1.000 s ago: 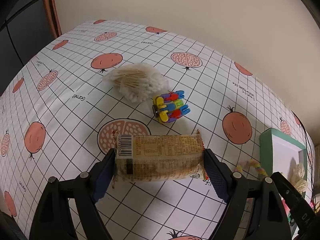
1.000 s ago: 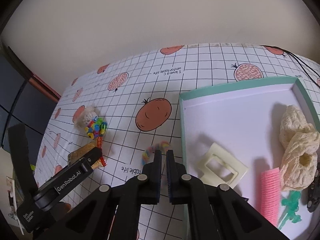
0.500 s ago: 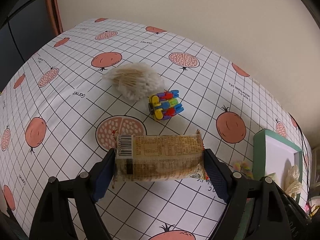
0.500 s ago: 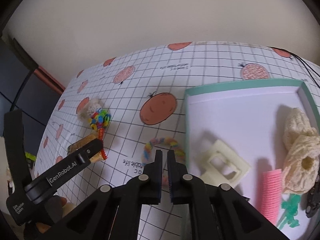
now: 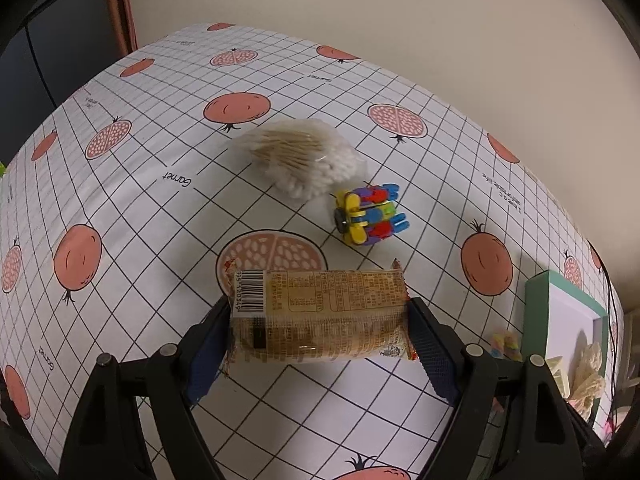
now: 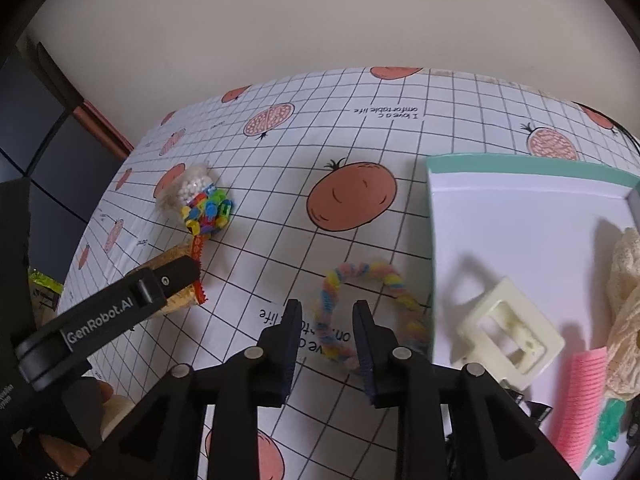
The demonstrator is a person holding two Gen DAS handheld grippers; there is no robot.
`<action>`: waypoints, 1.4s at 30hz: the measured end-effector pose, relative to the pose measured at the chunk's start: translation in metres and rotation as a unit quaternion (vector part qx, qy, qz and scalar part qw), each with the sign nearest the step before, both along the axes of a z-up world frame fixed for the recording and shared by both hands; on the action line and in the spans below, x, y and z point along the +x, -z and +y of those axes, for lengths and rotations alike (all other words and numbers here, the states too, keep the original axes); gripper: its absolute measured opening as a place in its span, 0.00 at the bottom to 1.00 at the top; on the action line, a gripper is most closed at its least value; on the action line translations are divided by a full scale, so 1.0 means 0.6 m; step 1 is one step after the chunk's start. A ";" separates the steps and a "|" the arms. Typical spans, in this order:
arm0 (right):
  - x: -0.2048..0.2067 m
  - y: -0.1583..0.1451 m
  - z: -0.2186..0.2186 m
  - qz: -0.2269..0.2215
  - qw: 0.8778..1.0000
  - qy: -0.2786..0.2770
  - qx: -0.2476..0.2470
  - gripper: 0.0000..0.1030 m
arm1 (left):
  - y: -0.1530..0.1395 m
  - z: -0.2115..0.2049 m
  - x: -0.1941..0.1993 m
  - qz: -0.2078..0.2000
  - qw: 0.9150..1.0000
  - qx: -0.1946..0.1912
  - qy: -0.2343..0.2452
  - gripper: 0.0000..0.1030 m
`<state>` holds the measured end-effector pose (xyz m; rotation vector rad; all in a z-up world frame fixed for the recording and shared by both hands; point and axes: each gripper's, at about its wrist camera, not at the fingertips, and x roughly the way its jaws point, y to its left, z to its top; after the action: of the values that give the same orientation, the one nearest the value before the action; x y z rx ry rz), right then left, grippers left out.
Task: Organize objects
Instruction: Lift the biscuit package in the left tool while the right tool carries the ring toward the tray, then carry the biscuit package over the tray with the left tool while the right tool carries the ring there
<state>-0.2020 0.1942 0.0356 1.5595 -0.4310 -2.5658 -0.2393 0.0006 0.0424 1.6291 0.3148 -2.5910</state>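
Your counter (image 5: 132, 208) is covered by a white grid-lined cloth printed with whole and halved pomegranates and small lines of text, and it stands against a plain cream wall (image 6: 320, 20). To the left, dark panels and a reddish-brown edge (image 5: 124, 12) border it.

Your left gripper (image 5: 320, 312) has its fingers (image 5: 204, 344) clenched on the two ends of one snack packet (image 5: 320, 316), tan with a barcode, held crosswise above the cloth. Beyond it lie one clear bag of cotton swabs (image 5: 304, 156) and, just beside that, one bundle of coloured plastic clips (image 5: 370, 214).

Your right gripper (image 6: 326, 332) is released, its fingers (image 6: 290, 340) spread on either side of the left arc of one pastel twisted pipe-cleaner ring (image 6: 368, 308); whether the pads touch it you cannot tell. The ring lies on the cloth just beside the left wall of one teal-rimmed tray (image 6: 430, 240).

Inside the tray you have one cream square hair claw (image 6: 508, 332), one pink comb-like piece (image 6: 584, 396), one cream crocheted item (image 6: 628, 312) at the right edge, and one green plastic piece (image 6: 608, 428), partly cut off by the frame. From the right wrist view, the left gripper and its packet show at the lower left, with part of your hand (image 6: 60, 448) beneath.
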 end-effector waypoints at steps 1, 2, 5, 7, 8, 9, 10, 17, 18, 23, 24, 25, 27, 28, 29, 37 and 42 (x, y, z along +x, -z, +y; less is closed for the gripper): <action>-0.002 0.003 -0.003 -0.002 1.000 -0.001 0.002 0.28 | 0.001 -0.001 0.000 -0.001 1.000 0.001 0.000 0.83; -0.003 0.006 -0.005 -0.003 1.000 -0.003 0.005 0.28 | 0.002 -0.003 0.000 -0.001 1.000 0.002 -0.002 0.83; -0.009 0.016 -0.012 -0.009 1.000 -0.005 0.011 0.28 | 0.004 -0.008 -0.001 -0.003 1.000 0.004 -0.003 0.83; -0.009 0.016 -0.015 -0.006 1.000 -0.005 0.022 0.30 | 0.005 -0.009 -0.002 -0.004 1.000 0.003 -0.003 0.83; -0.009 0.016 -0.017 -0.005 1.000 -0.006 0.024 0.30 | 0.006 -0.009 -0.002 -0.004 1.000 0.004 -0.003 0.83; -0.010 0.017 -0.018 -0.005 1.000 -0.006 0.027 0.30 | 0.007 -0.011 -0.003 -0.005 1.000 0.004 -0.003 0.83; -0.012 0.017 -0.019 -0.005 1.000 -0.005 0.030 0.30 | 0.008 -0.013 -0.003 -0.006 1.000 0.005 -0.004 0.83; -0.014 0.020 -0.015 -0.005 0.999 0.006 0.043 0.11 | 0.014 -0.020 -0.006 -0.009 1.000 0.006 -0.005 0.83; -0.013 0.020 -0.015 -0.006 0.999 0.003 0.039 0.08 | 0.014 -0.021 -0.006 -0.009 1.000 0.006 -0.005 0.83; -0.011 0.008 -0.018 0.006 0.999 0.000 0.037 0.08 | 0.010 -0.018 -0.006 -0.007 1.000 0.008 -0.004 0.83; -0.010 0.002 -0.019 0.011 0.999 0.001 0.037 0.08 | 0.009 -0.018 -0.005 -0.006 1.000 0.010 -0.005 0.83; -0.009 -0.005 -0.018 0.016 0.999 0.001 0.034 0.08 | 0.006 -0.018 -0.005 -0.005 1.000 0.012 -0.005 0.83; -0.005 -0.018 -0.014 0.026 0.999 0.005 0.025 0.08 | -0.002 -0.016 -0.004 -0.001 1.000 0.020 -0.004 0.83; -0.003 -0.026 -0.011 0.031 0.999 0.008 0.021 0.08 | -0.007 -0.015 -0.004 0.003 1.000 0.021 -0.003 0.83; -0.001 -0.031 -0.008 0.034 0.999 0.010 0.017 0.08 | -0.014 -0.013 -0.003 0.008 1.000 0.022 -0.002 0.83; 0.014 -0.066 0.016 0.057 0.998 0.019 0.026 0.08 | -0.059 0.016 0.006 0.041 0.999 0.029 0.016 0.83; 0.029 -0.076 0.051 0.061 0.997 0.034 0.030 0.08 | -0.065 0.043 0.009 0.046 0.998 0.030 0.030 0.83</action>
<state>-0.1849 0.2245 0.0811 1.4202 -0.4048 -2.7306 -0.2337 0.0263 0.0813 1.5628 0.3571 -2.7332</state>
